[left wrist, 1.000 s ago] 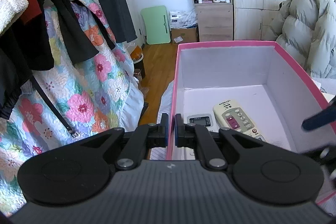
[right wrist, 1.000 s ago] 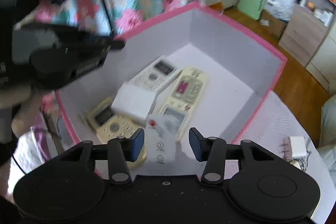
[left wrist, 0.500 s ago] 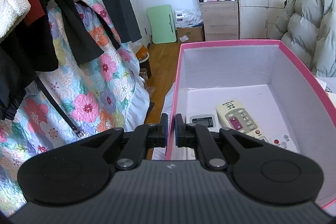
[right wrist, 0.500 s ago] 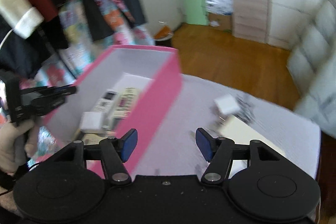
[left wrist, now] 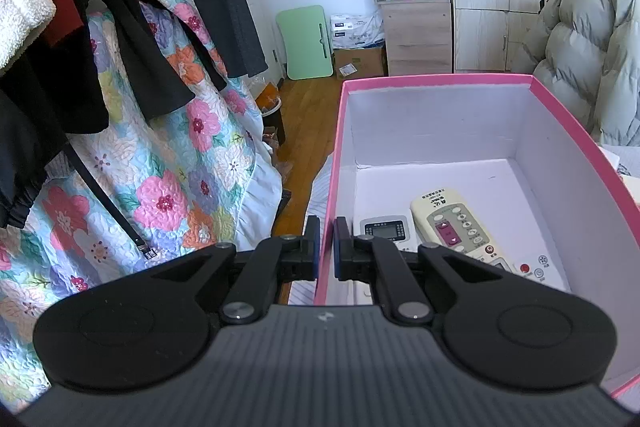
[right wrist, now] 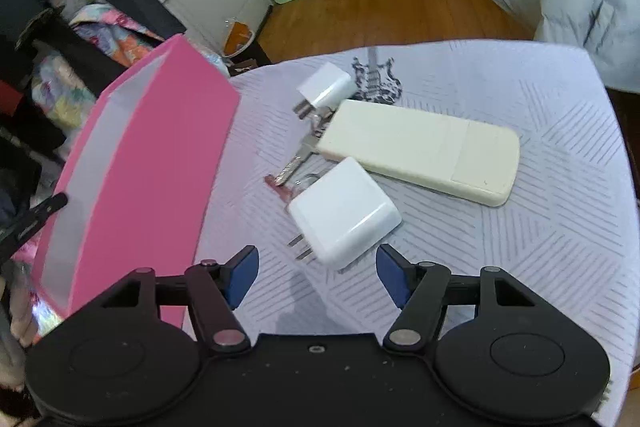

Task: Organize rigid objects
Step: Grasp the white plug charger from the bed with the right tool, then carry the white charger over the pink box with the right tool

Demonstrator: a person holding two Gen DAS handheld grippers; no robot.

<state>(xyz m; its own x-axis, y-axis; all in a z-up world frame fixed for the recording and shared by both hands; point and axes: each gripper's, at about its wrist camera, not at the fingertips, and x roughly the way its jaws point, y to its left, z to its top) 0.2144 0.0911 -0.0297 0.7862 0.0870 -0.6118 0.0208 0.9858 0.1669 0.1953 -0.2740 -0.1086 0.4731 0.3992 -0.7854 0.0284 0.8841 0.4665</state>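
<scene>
- A large white charger (right wrist: pixel 345 213) lies on the patterned cloth (right wrist: pixel 520 99), prongs toward the pink box (right wrist: pixel 160 163), just ahead of the right gripper (right wrist: pixel 317 273).
- The right gripper's jaws are opening, blue pads spread to either side of the charger's near corner; nothing is pressed between them.
- Just beyond the charger lies a cream remote (right wrist: pixel 420 151), face down, touching or nearly touching the charger's far edge.
- A smaller white plug (right wrist: pixel 328 87) lies further off, by the remote's left end, with a key (right wrist: pixel 296 163) between plug and charger.
- The pink box stands at the cloth's left side, its white inside open upward.
- Inside the box, a cream remote with buttons (left wrist: pixel 452 223) lies beside a grey-white remote with a screen (left wrist: pixel 386 229); more white pieces sit at the near end, partly hidden.
- The left gripper (left wrist: pixel 327 247) is clamped together on the box's near pink wall (left wrist: pixel 334 187), one finger outside, one inside.
- A floral quilt (left wrist: pixel 160 187) hangs left of the box.
</scene>
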